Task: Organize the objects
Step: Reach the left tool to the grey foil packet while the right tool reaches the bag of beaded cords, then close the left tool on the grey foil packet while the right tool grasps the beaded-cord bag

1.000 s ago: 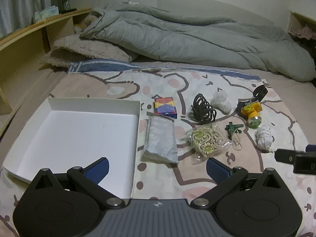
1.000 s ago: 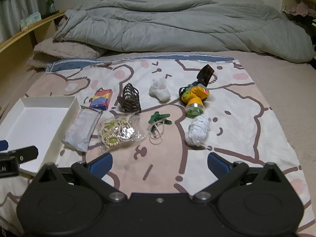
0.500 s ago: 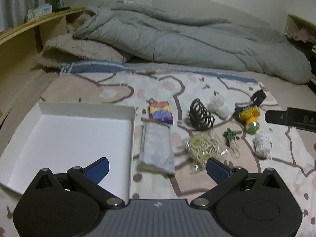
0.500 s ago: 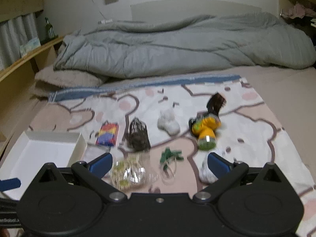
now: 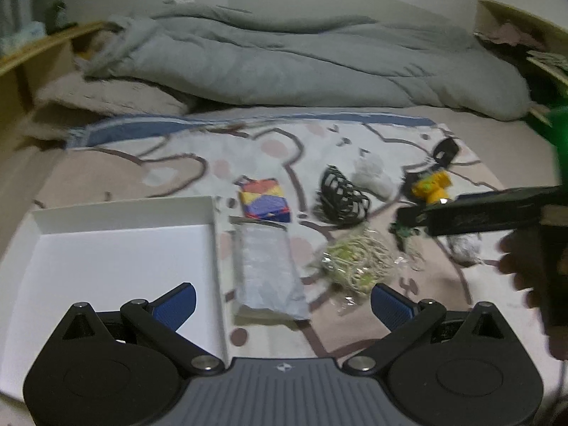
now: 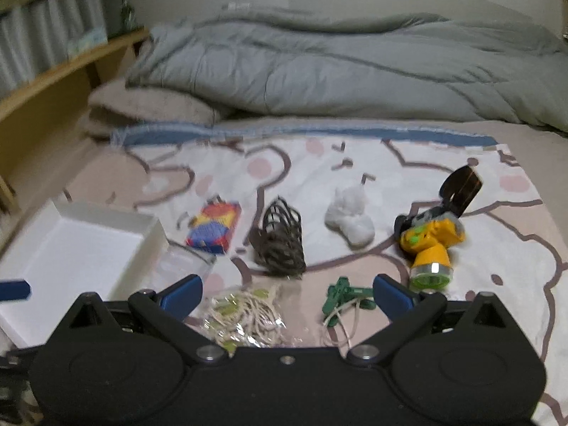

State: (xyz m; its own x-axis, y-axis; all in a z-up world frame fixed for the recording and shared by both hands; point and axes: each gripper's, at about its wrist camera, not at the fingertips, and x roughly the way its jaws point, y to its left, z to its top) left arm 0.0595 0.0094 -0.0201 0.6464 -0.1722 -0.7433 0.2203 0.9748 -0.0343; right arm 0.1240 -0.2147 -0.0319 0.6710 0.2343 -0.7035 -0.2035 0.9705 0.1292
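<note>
An open white tray [image 5: 106, 248] lies at the left on the patterned sheet. Right of it are a grey packet [image 5: 266, 269], a colourful box [image 5: 264, 200], a black hair claw [image 5: 340, 195], a bag of rubber bands [image 5: 355, 264], a white wad [image 5: 372, 174] and a yellow headlamp [image 5: 431, 186]. My left gripper [image 5: 284, 301] is open above the packet's near end. My right gripper [image 6: 287, 294] is open and holds nothing, low over the bag of bands [image 6: 245, 319] and a green clip [image 6: 342, 294]. One of its fingers [image 5: 479, 213] crosses the left wrist view.
A grey duvet [image 6: 355, 64] and a beige pillow [image 6: 149, 106] fill the far side of the bed. A wooden shelf [image 6: 53, 81] runs along the left. A second white wad [image 5: 465, 246] lies partly behind the right gripper. A hand [image 5: 522, 266] shows at the right edge.
The right gripper has moved forward and lower over the items, so the bag and clip now sit between its fingers. The left gripper shifted slightly. Both stayed open.
</note>
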